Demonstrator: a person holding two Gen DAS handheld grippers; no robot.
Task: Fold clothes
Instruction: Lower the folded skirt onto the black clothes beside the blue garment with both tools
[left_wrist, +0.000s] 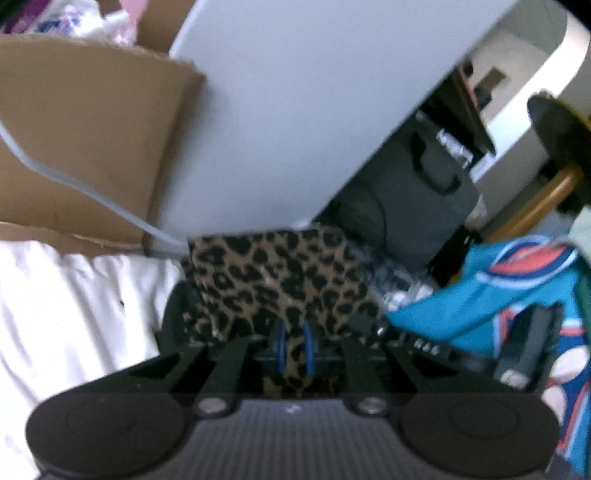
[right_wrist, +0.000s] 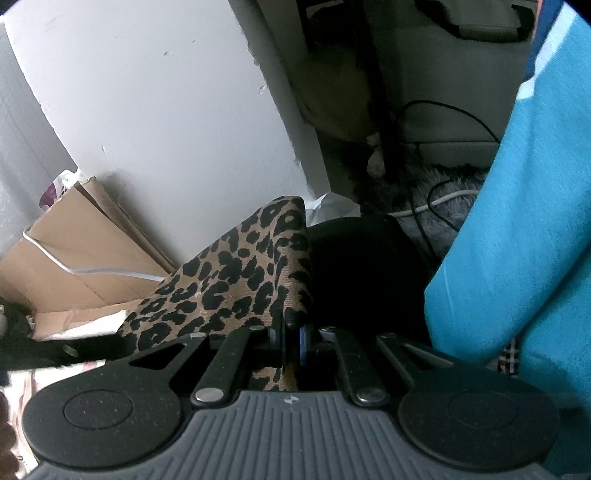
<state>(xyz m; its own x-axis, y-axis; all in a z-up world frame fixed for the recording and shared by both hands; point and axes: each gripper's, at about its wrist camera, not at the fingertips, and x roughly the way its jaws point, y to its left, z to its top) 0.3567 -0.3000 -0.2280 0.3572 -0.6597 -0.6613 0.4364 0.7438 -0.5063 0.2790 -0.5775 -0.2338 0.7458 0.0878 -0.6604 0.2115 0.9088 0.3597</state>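
We see a pale wall (right_wrist: 155, 110) filling most of the background in both wrist views, with a brown cardboard box (left_wrist: 92, 147) leaning at its foot and a white cable (right_wrist: 92, 269) trailing across the cardboard. In the left wrist view, white bedding (left_wrist: 74, 306) lies below the box, and a teal garment with orange and white stripes (left_wrist: 517, 295) hangs at the right edge; in the right wrist view a plain teal cloth (right_wrist: 517, 240) covers the right side. The leopard-print cloth (left_wrist: 273, 280) is lifted up between us and the wall, stretched between the two grippers. Our left gripper (left_wrist: 295, 347) has its blue-padded fingers nearly together, pinching a fold of that cloth. Our right gripper (right_wrist: 293, 341) is clamped tight on another edge of the same leopard-print cloth.
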